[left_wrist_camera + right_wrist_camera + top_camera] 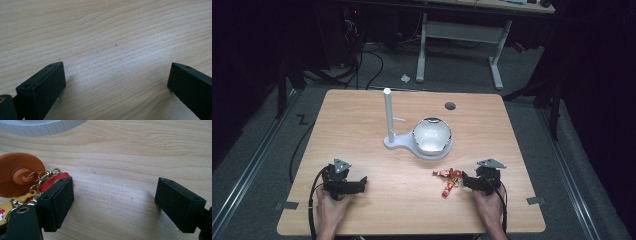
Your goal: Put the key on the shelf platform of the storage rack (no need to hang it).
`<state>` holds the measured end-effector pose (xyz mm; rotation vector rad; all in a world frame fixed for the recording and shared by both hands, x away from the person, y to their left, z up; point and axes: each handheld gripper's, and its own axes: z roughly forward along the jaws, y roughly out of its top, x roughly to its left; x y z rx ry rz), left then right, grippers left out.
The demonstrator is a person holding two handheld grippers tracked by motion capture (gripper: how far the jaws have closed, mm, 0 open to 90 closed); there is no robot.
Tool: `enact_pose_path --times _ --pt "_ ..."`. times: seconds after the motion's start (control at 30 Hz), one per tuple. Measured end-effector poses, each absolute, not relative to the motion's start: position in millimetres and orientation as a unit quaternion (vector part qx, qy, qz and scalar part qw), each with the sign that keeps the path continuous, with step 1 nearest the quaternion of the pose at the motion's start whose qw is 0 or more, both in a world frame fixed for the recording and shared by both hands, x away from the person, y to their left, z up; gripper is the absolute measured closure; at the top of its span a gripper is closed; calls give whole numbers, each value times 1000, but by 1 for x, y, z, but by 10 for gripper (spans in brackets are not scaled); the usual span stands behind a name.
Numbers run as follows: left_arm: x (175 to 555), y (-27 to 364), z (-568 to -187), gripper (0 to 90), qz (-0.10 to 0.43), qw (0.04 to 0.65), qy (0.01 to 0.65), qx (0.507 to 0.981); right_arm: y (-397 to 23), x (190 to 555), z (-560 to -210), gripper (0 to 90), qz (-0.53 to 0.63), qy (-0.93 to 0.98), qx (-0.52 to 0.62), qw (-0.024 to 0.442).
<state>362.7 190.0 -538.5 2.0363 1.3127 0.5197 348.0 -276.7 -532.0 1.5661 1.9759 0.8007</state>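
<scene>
A bunch of key charms (448,180) lies on the wooden table at the front right: an orange disc (17,173), gold clasps (43,176) and a red strap (51,182). My right gripper (465,181) rests just right of the bunch, open, jaws wide apart with bare wood between them (113,197); the charms lie outside its left jaw. My left gripper (362,182) sits at the front left, open over bare wood (116,80). A white stand with an upright post (388,117) and a short peg holds a shiny bowl (432,135) mid-table.
The stand's ribbed white base (42,126) curves across the top left of the right gripper view. A dark round grommet (450,105) sits near the table's far edge. A white desk frame (459,37) and cables stand on the floor beyond.
</scene>
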Motion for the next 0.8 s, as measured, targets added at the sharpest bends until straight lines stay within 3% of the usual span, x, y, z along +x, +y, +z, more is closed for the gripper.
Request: enact_pose_path --times 0.7,0.8 --pt "362 190 -538 22 196 328 494 781 -279 345 -531 187 294 722 576 245" --pt "361 190 -538 22 196 328 494 781 -280 344 -529 249 290 725 576 242"
